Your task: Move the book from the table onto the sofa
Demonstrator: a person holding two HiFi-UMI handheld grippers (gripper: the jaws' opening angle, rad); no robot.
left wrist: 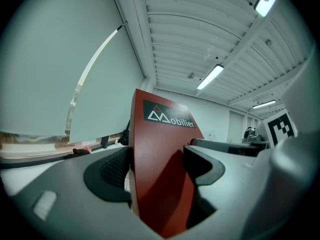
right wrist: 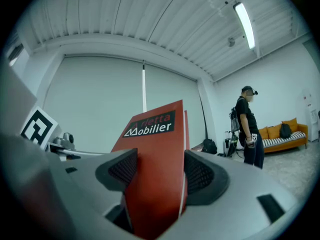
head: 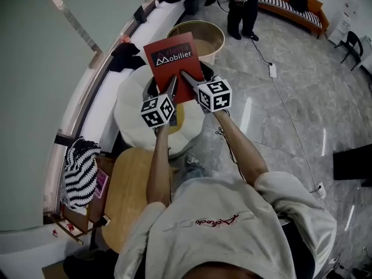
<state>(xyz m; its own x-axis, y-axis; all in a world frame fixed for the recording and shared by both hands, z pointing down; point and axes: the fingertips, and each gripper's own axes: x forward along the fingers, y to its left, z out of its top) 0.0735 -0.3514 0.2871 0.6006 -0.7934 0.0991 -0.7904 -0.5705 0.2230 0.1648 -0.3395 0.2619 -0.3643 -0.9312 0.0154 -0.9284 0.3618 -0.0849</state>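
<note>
A red book [head: 172, 63] with a black "Mobilier" label is held up in the air above a round white table [head: 132, 118]. My left gripper [head: 170, 92] is shut on its lower left edge and my right gripper [head: 187, 79] is shut on its lower right part. In the left gripper view the red book [left wrist: 160, 169] stands upright between the jaws, cover to the right. In the right gripper view the book [right wrist: 152, 169] fills the gap between both ribbed pads. A long white sofa bench [head: 119, 77] runs along the curved window wall at the left.
A round wooden tub [head: 203, 36] stands beyond the table. A wooden chair [head: 131, 193] is near me, with a striped bag [head: 78, 170] to its left. A person [head: 242, 7] stands at the back, near an orange sofa [head: 293, 7]. A cable and power strip [head: 271, 70] lie on the marble floor.
</note>
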